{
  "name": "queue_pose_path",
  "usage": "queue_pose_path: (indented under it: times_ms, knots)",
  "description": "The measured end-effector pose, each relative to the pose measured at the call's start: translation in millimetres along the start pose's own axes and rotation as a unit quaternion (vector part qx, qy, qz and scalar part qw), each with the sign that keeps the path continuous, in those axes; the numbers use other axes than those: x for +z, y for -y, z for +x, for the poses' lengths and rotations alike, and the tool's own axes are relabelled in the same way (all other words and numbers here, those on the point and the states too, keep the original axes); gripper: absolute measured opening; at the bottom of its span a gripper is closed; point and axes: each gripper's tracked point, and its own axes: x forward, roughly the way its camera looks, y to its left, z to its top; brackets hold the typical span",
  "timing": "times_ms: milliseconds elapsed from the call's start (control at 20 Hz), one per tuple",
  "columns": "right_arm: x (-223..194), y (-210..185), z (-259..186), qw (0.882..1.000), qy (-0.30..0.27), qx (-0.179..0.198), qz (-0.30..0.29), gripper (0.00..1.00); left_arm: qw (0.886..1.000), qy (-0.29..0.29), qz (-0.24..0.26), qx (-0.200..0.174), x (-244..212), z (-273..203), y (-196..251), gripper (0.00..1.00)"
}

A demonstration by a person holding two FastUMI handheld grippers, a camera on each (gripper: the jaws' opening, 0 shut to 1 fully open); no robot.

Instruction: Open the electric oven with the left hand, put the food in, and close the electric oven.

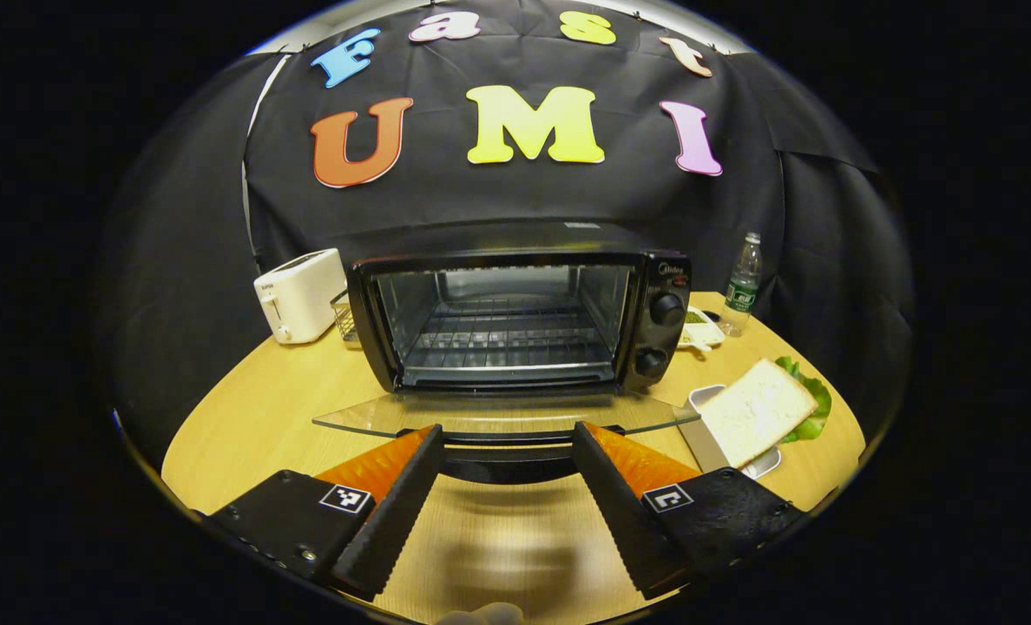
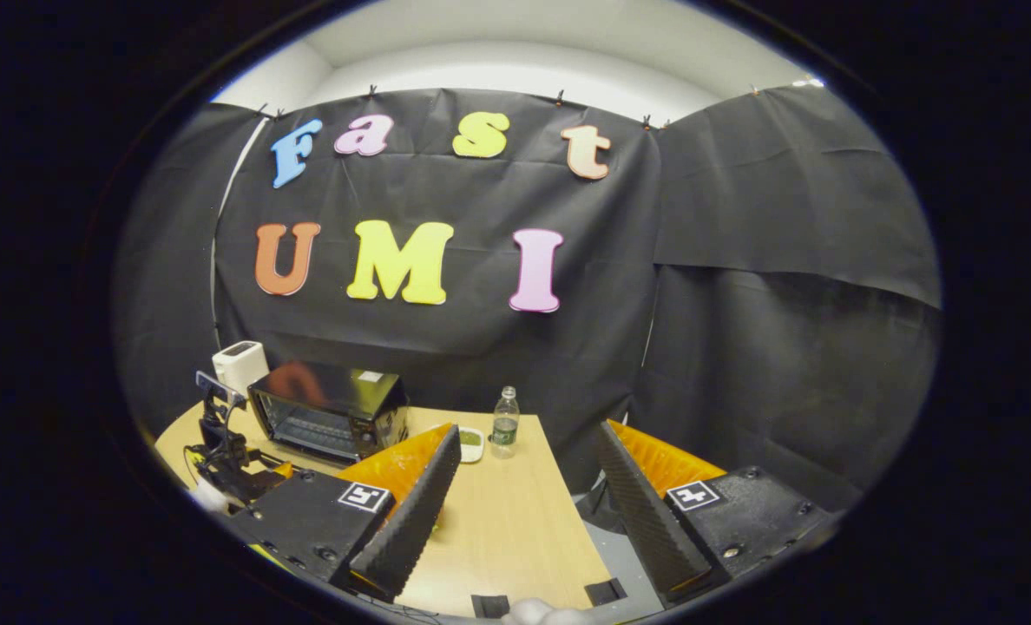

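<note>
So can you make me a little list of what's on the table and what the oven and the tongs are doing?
oven: electric oven with its glass door folded down open, wire rack inside bare
food: slice of bread on a white tray, lettuce behind it, right of the oven
left tongs: open, at the door's handle
right tongs: open, holding nothing, raised over the table
other things: white toaster left of the oven, water bottle to its right
</note>
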Motion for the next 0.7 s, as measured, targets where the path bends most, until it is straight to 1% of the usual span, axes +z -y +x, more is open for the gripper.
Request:
queue_pose_path:
  times_ms: [150,200,250,300,400,450,500,550,600,700]
  knots:
    - [-10,4,-7,1.000,-0.009,-0.003,-0.005,1.00,1.000,-0.024,-0.016,-0.002,-22,0,1,0.98]
    - [-12,5,-10,1.000,-0.011,-0.003,-0.005,0.92,0.999,-0.033,-0.018,-0.002,-28,3,1,0.98]
    - [-14,5,-11,1.000,-0.013,-0.005,-0.008,0.92,0.999,-0.038,-0.015,-0.006,-35,5,2,0.86]
    - [-16,7,-13,1.000,-0.016,-0.006,-0.010,1.00,0.999,-0.045,-0.007,-0.004,-44,3,4,0.95]
    - [-19,10,-15,1.000,-0.019,-0.009,-0.012,1.00,0.998,-0.055,-0.010,-0.003,-56,5,4,0.93]
    - [-20,11,-16,1.000,-0.020,-0.010,-0.013,0.92,0.998,-0.066,-0.013,-0.004,-63,9,5,0.93]
    - [-22,12,-16,1.000,-0.022,-0.012,-0.014,1.00,0.997,-0.075,-0.015,-0.004,-70,11,5,0.93]
    - [-26,13,-16,0.999,-0.026,-0.012,-0.015,1.00,0.997,-0.080,-0.018,-0.003,-74,10,4,0.93]
    - [-28,12,-17,0.999,-0.028,-0.013,-0.015,0.92,0.997,-0.075,-0.018,-0.003,-72,11,5,0.94]
    - [-28,11,-15,0.999,-0.030,-0.012,-0.015,0.92,0.998,-0.069,-0.012,-0.001,-68,10,3,0.94]
